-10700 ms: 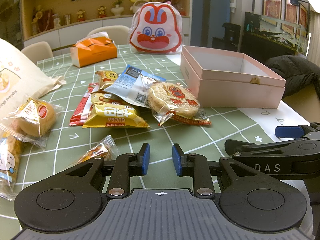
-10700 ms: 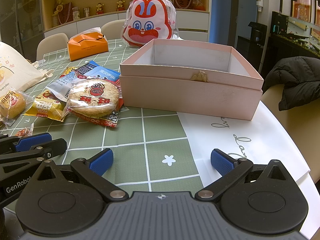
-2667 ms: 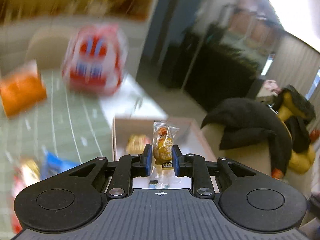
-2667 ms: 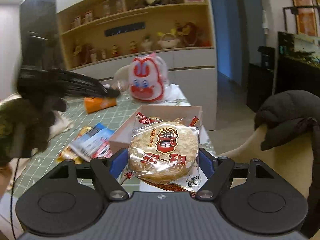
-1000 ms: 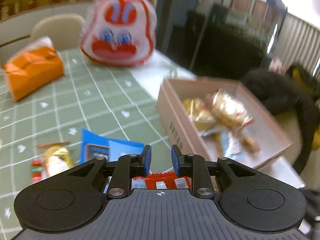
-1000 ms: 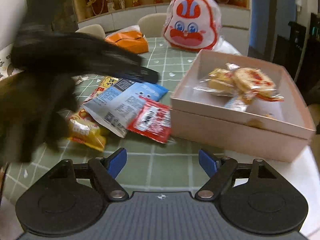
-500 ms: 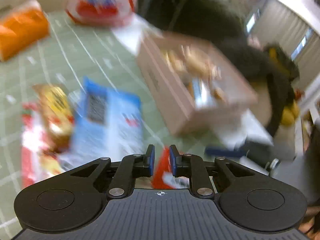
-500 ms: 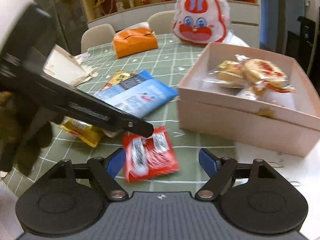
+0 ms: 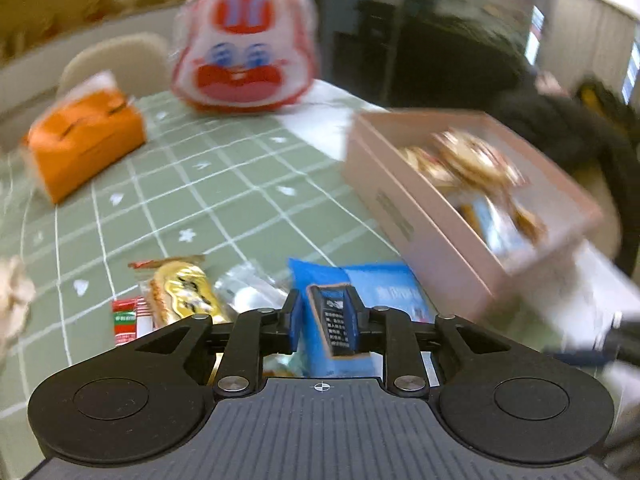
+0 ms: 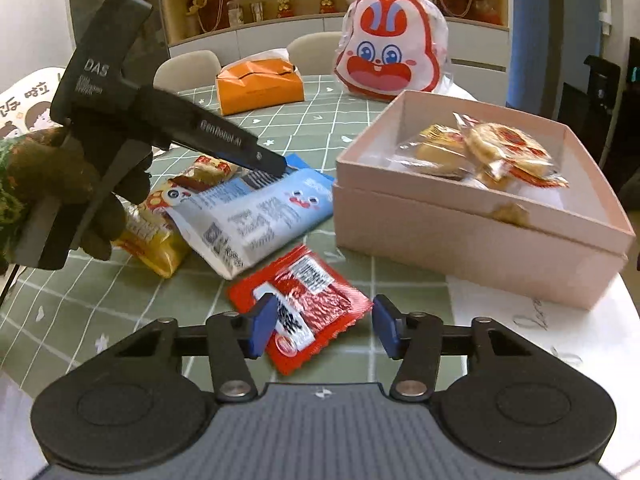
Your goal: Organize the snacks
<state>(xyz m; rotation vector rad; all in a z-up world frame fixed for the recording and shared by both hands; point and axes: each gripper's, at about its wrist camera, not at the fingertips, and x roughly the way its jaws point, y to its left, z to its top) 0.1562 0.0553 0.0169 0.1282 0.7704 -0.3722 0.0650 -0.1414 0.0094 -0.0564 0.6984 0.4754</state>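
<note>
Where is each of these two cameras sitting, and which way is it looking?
Left wrist: sits on the left gripper, facing forward over the blue snack packet between its fingers toward the pink box.
Right wrist: sits on the right gripper, looking past its open fingers at the red packet; the gloved left hand shows.
Shared: blue packet, pink box, rabbit bag, orange tissue pack.

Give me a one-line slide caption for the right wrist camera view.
Right gripper open over a red snack packet, left gripper at the blue packet, pink box partly filled.
</note>
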